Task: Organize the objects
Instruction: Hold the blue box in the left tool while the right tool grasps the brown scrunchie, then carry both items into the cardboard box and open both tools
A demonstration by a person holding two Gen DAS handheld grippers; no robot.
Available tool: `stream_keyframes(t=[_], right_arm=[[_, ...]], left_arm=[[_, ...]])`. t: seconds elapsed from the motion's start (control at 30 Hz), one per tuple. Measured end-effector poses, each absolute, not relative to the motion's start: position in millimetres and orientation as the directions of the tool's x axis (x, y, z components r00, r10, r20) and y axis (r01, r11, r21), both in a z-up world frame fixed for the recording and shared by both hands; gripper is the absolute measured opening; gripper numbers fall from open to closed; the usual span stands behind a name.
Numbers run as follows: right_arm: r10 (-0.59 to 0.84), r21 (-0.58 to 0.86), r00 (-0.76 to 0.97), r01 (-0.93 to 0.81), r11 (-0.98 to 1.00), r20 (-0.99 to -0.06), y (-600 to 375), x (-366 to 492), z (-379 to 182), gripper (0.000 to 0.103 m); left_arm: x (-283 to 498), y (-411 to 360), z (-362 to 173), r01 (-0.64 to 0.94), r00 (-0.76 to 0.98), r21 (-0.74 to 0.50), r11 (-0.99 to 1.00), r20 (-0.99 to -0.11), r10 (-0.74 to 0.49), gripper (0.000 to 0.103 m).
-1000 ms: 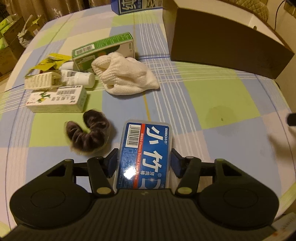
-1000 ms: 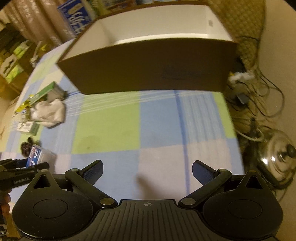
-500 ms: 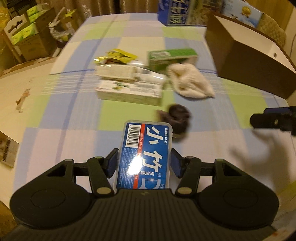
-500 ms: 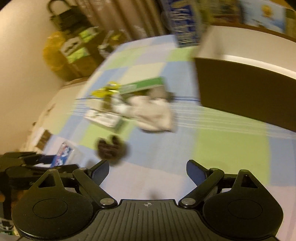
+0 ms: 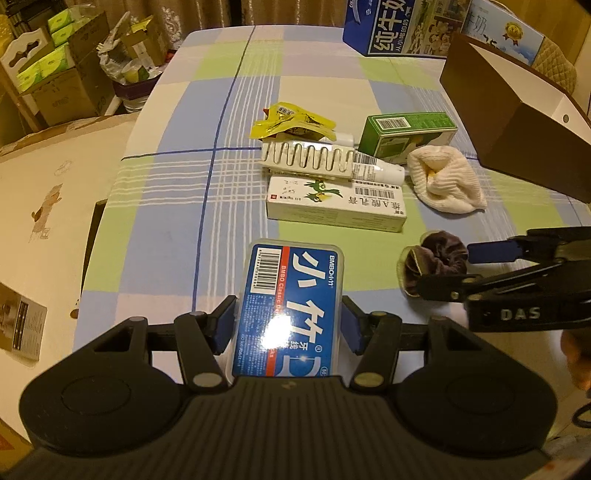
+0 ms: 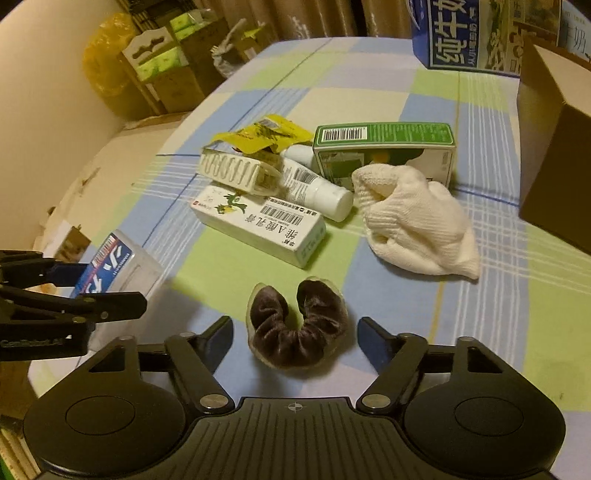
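My left gripper (image 5: pixel 288 326) is shut on a blue dental floss box (image 5: pixel 291 295), held above the checked tablecloth (image 5: pixel 177 229). In the right wrist view the same box (image 6: pixel 110 262) shows at the left edge between the left gripper's fingers. My right gripper (image 6: pixel 295 332) is open, its fingers standing either side of a brown velvet scrunchie (image 6: pixel 314 310) that lies on the cloth. The left wrist view shows that scrunchie (image 5: pixel 439 254) beside the right gripper's fingers (image 5: pixel 491 251).
Behind the scrunchie lie a white sock (image 6: pixel 413 221), a white carton (image 6: pixel 258 225), a white tube (image 6: pixel 317 192), a cream hair clip (image 6: pixel 236 173), a yellow packet (image 6: pixel 258 136) and a green carton (image 6: pixel 384 147). A brown cardboard box (image 5: pixel 517 140) and a blue milk case (image 5: pixel 399 26) stand at the back right.
My right gripper swung left from the cardboard box and came down around the scrunchie. The left gripper, still holding the floss box, rose and turned left.
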State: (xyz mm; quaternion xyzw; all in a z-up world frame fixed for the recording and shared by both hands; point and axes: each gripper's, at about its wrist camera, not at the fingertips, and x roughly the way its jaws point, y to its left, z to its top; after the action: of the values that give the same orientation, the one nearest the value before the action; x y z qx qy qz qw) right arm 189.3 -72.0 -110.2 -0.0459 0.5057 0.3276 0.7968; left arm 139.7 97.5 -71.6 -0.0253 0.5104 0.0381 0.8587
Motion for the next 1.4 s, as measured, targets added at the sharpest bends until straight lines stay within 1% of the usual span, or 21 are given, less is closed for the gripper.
stream_keyframes(t=[0.03, 0.07, 0.13, 0.17, 0.2, 0.27, 0.53, 0.8, 1.03, 1.17, 1.3, 1.4], right_arm=[[0.467, 0.249, 0.277, -0.569, 0.784, -0.840, -69, 190, -112, 0.062], [0.460, 0.239, 0.278, -0.572, 0.785, -0.844, -67, 191, -115, 0.052], [0.452, 0.229, 0.275, -0.579, 0.783, -0.849, -67, 191, -116, 0.040], [0.455, 0.228, 0.281, -0.580, 0.782, -0.845, -68, 190, -115, 0.037], [0.457, 0.226, 0.290, -0.580, 0.783, -0.841, -71, 188, -113, 0.029], [0.468, 0.235, 0.294, -0.578, 0.781, -0.833, -78, 185, -108, 0.026], [0.491, 0.279, 0.362, -0.502, 0.819, -0.792, -141, 180, -72, 0.024], [0.473, 0.281, 0.464, -0.425, 0.861, -0.749, -234, 197, -28, 0.025], [0.437, 0.255, 0.573, -0.372, 0.893, -0.694, -315, 235, 14, 0.025], [0.419, 0.246, 0.620, -0.348, 0.905, -0.664, -350, 262, 32, 0.025], [0.404, 0.236, 0.631, -0.337, 0.912, -0.662, -370, 294, 36, 0.025], [0.394, 0.234, 0.619, -0.326, 0.916, -0.679, -378, 318, 27, 0.025]], left_arm=[[142, 99, -72, -0.085, 0.476, -0.007, 0.996, -0.879, 0.035, 0.053], [143, 99, -72, -0.079, 0.477, -0.009, 0.997, -0.878, 0.030, 0.053], [146, 99, -72, -0.066, 0.478, -0.011, 0.998, -0.878, 0.022, 0.053], [147, 99, -71, -0.060, 0.479, -0.012, 0.998, -0.878, 0.018, 0.053], [148, 98, -71, -0.055, 0.481, -0.015, 0.998, -0.877, 0.014, 0.053], [151, 95, -69, -0.045, 0.484, -0.018, 0.999, -0.875, 0.006, 0.053], [165, 58, -52, 0.009, 0.511, -0.035, 0.999, -0.859, -0.035, 0.053], [202, -23, -18, 0.120, 0.573, -0.043, 0.992, -0.813, -0.105, 0.053], [254, -110, 6, 0.209, 0.610, -0.045, 0.977, -0.775, -0.166, 0.053], [285, -153, 15, 0.234, 0.623, -0.044, 0.971, -0.760, -0.184, 0.053], [320, -186, 24, 0.243, 0.633, -0.051, 0.969, -0.749, -0.198, 0.053], [349, -210, 21, 0.239, 0.629, -0.036, 0.970, -0.755, -0.183, 0.053]])
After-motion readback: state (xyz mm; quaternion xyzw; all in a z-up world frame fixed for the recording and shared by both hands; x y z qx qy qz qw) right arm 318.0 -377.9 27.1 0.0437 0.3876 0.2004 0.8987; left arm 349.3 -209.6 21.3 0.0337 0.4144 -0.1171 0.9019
